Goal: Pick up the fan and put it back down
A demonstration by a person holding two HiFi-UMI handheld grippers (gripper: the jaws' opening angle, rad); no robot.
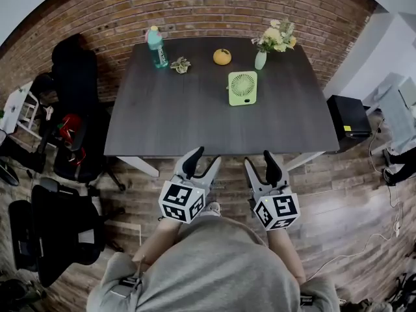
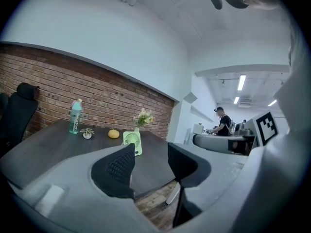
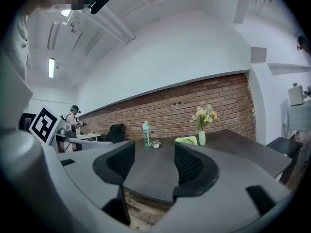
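A small light-green fan (image 1: 242, 87) stands upright on the dark table (image 1: 182, 119), right of centre toward the far side. It also shows in the left gripper view (image 2: 132, 142) and, half hidden behind a jaw, in the right gripper view (image 3: 186, 140). My left gripper (image 1: 202, 161) and right gripper (image 1: 259, 159) hover side by side over the floor just short of the table's near edge, both pointing at the table. Each is open with nothing between its jaws. Neither touches the fan.
On the far side of the table stand a teal bottle (image 1: 156, 47), a tiny potted plant (image 1: 181, 64), an orange fruit (image 1: 222, 56) and a vase of flowers (image 1: 263, 51). Black office chairs (image 1: 75, 142) sit left of the table; a black box (image 1: 349, 119) sits right.
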